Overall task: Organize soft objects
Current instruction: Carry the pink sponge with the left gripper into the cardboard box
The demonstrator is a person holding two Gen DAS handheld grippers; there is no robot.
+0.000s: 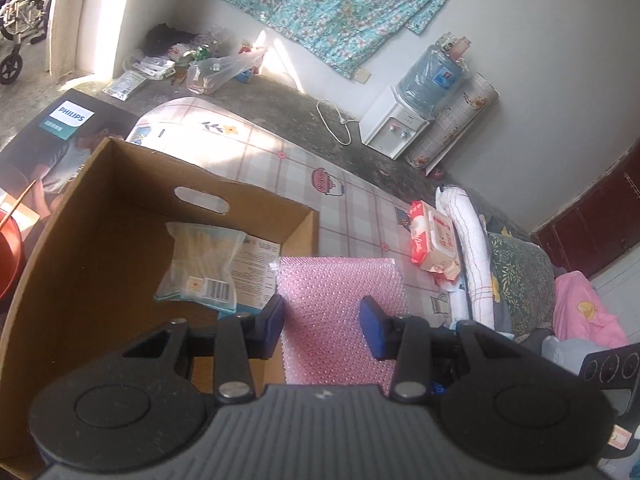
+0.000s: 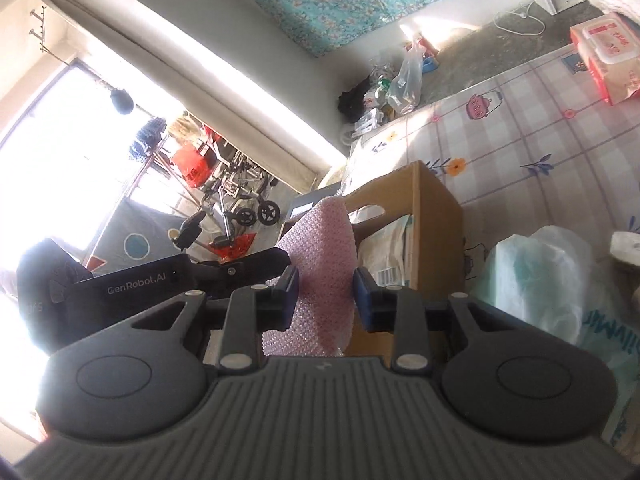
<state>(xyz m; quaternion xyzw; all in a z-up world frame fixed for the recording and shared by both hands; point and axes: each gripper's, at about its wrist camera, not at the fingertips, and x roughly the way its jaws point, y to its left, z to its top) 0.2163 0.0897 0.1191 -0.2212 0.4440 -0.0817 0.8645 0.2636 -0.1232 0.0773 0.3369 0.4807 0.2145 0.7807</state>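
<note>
Beside the cardboard box point(image 1: 120, 216), a "PHILIPS" carton point(image 1: 60, 128).

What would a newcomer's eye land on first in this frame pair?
The pink bubble wrap stands out first: it fills the middle of both wrist views, between the fingers of the left gripper and the right gripper. Next comes the open cardboard box just left of it on the checked mat, with a clear packet lying inside. Behind hangs a turquoise floral cloth on the wall.
</note>
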